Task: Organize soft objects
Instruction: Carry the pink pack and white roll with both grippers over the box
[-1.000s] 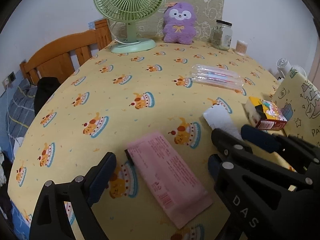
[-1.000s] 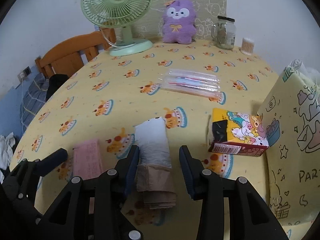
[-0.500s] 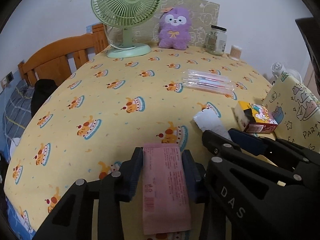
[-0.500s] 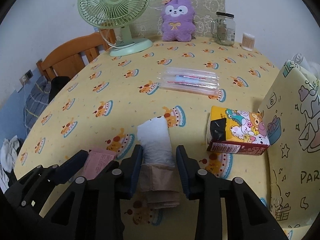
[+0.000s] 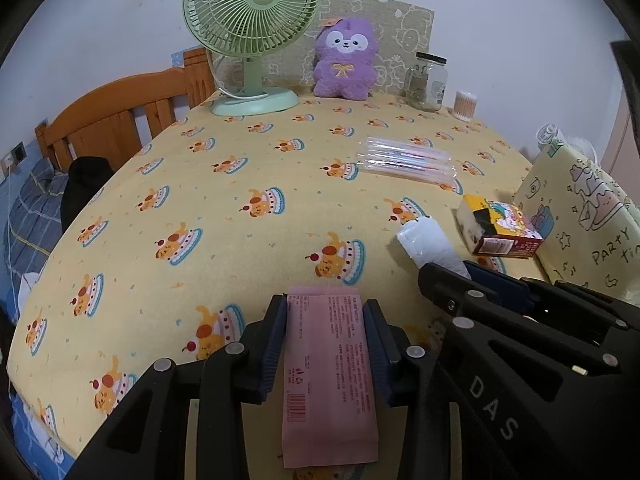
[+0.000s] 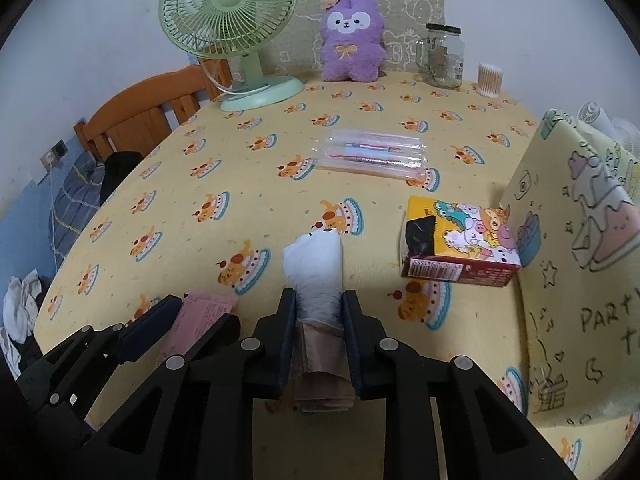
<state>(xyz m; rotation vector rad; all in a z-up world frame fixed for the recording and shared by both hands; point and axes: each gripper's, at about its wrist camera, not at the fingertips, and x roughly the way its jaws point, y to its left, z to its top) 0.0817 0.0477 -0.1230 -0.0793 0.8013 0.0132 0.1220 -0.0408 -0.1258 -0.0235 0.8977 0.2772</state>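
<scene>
Left tool [image 5: 325, 312] clamps pink packet [image 5: 329, 376]; right tool [image 6: 319, 304] clamps white-and-tan bundle [image 6: 316, 276], tan end visible only there.

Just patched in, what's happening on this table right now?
Both handheld grippers are closed on soft packs at the near edge of the yellow tablecloth. The left gripper clamps a flat pink packet between its pads. The right gripper squeezes a white-and-tan plastic-wrapped bundle. A cartoon tissue box lies to the right, beside a yellow "party" bag. Whether either pack is lifted off the cloth is unclear.
</scene>
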